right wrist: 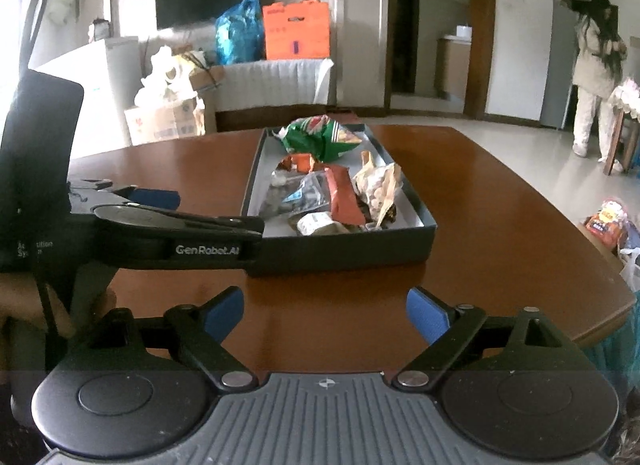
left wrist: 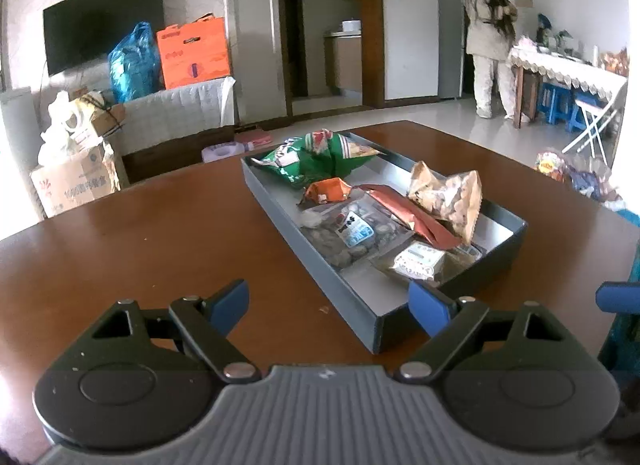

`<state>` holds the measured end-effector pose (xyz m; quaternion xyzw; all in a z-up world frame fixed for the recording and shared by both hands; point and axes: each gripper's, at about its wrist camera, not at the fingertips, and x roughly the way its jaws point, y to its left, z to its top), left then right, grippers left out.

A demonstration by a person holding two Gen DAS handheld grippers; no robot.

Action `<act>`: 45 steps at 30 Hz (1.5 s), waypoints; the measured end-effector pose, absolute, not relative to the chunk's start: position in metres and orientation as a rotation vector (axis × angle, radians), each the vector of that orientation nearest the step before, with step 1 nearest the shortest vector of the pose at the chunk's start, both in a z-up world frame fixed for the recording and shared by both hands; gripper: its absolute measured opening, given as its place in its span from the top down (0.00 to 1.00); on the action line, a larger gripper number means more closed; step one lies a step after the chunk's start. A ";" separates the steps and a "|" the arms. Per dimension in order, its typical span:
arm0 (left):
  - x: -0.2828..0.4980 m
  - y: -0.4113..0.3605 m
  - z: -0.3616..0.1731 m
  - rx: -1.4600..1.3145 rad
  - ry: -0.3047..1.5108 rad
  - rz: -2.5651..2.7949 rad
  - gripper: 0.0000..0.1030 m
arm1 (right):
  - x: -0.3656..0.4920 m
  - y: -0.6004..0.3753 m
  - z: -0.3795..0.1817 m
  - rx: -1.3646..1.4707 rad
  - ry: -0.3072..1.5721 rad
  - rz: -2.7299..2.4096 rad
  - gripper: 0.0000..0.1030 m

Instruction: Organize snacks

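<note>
A grey tray [left wrist: 352,297] [right wrist: 344,251] on the brown table holds several snack packs: a green bag [left wrist: 316,157] [right wrist: 320,137] at its far end, an orange pack [left wrist: 326,191], a clear bag of dark pieces [left wrist: 348,233] [right wrist: 296,197], a red-brown pack [left wrist: 408,213] [right wrist: 344,197], a tan crinkled bag [left wrist: 448,193] [right wrist: 378,185] and a small white-labelled pack [left wrist: 418,261] [right wrist: 316,223]. My left gripper [left wrist: 328,307] is open and empty at the tray's near corner; it also shows in the right wrist view [right wrist: 156,201]. My right gripper [right wrist: 324,313] is open and empty in front of the tray.
The table [left wrist: 140,245] [right wrist: 480,205] ends at the right. Snack bags [left wrist: 560,169] [right wrist: 608,221] lie beyond that edge. Boxes and bags [left wrist: 192,53] stand against the far wall. A person [left wrist: 492,37] stands far away at the back right.
</note>
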<state>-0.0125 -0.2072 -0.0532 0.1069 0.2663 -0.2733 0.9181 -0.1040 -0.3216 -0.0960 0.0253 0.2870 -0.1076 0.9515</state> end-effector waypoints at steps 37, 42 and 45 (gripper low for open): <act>-0.017 -0.227 -0.066 0.284 0.547 -0.579 0.10 | -0.102 -0.321 -0.099 0.058 0.613 -0.192 0.06; -0.015 -0.226 -0.066 0.272 0.553 -0.580 0.10 | -0.102 -0.320 -0.099 0.058 0.614 -0.192 0.06; -0.015 -0.226 -0.067 0.273 0.553 -0.579 0.10 | -0.102 -0.320 -0.099 0.058 0.613 -0.192 0.06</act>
